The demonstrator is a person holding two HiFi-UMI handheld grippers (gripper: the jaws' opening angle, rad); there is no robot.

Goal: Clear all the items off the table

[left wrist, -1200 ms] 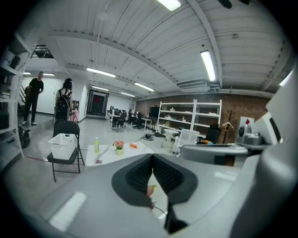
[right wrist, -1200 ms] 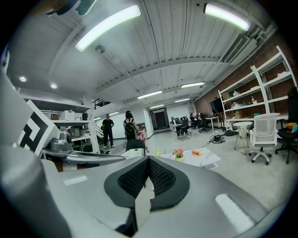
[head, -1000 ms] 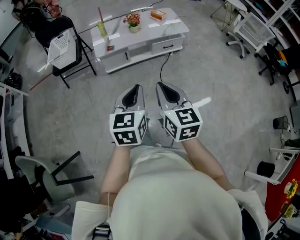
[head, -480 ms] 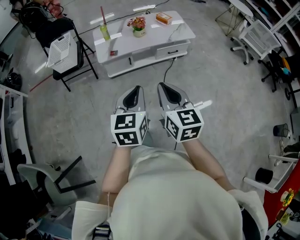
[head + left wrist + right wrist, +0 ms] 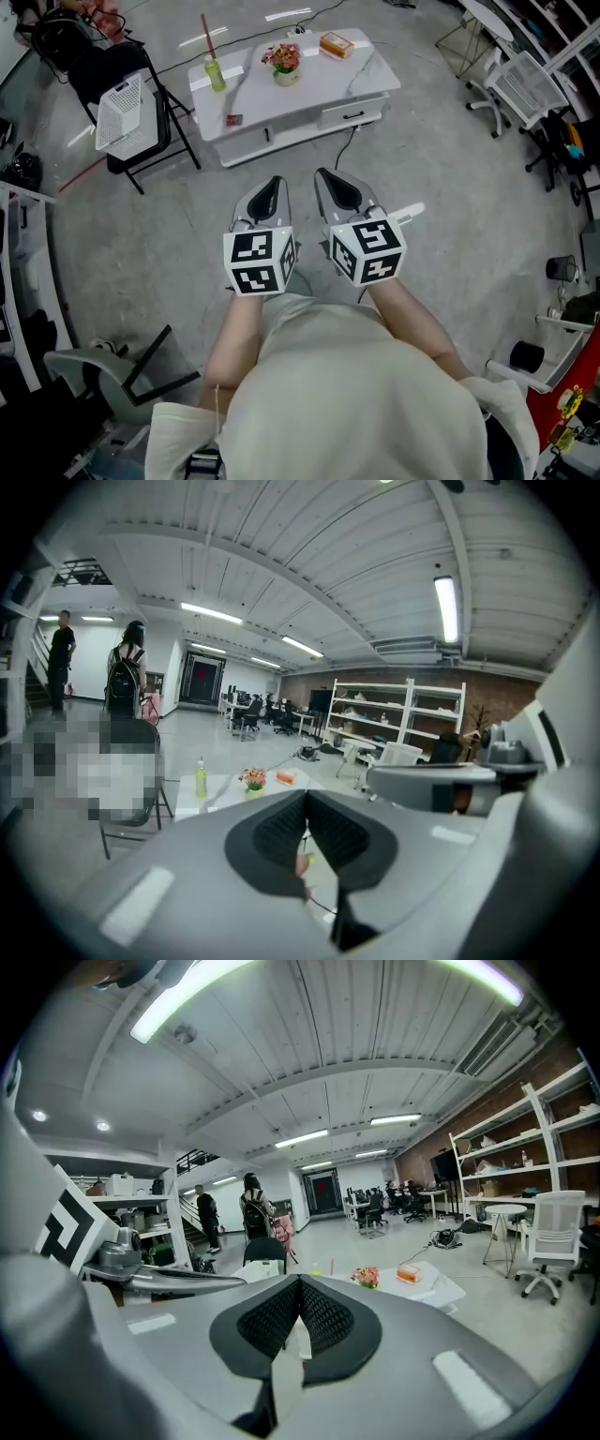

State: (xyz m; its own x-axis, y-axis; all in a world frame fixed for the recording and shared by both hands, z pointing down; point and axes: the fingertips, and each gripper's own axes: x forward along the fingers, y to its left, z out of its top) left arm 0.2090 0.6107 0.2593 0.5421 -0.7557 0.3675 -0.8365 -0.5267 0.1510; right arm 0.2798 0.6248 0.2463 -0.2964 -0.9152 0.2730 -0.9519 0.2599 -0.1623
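A low white table (image 5: 309, 101) stands on the grey floor ahead of me. On it are a green bottle (image 5: 217, 73), a small pot of flowers (image 5: 285, 62), an orange box (image 5: 337, 44) and a small red item (image 5: 232, 119). My left gripper (image 5: 275, 178) and right gripper (image 5: 322, 172) are held side by side in front of my body, well short of the table. Both are shut with nothing in them. The left gripper view shows the bottle (image 5: 200, 777), flowers (image 5: 252, 778) and box (image 5: 286, 777) above its closed jaws. The right gripper view shows the flowers (image 5: 365, 1277) and box (image 5: 410, 1272).
A black folding chair with a white basket (image 5: 127, 108) stands left of the table. A cable (image 5: 339, 150) runs over the floor from the table's front. White office chairs (image 5: 514, 64) are at the right, and a grey chair (image 5: 94, 366) is at the lower left. Two people (image 5: 228, 1211) stand far off.
The table and its items have slid down and closer in the head view as I walk toward them. Both grippers stay shut, side by side.
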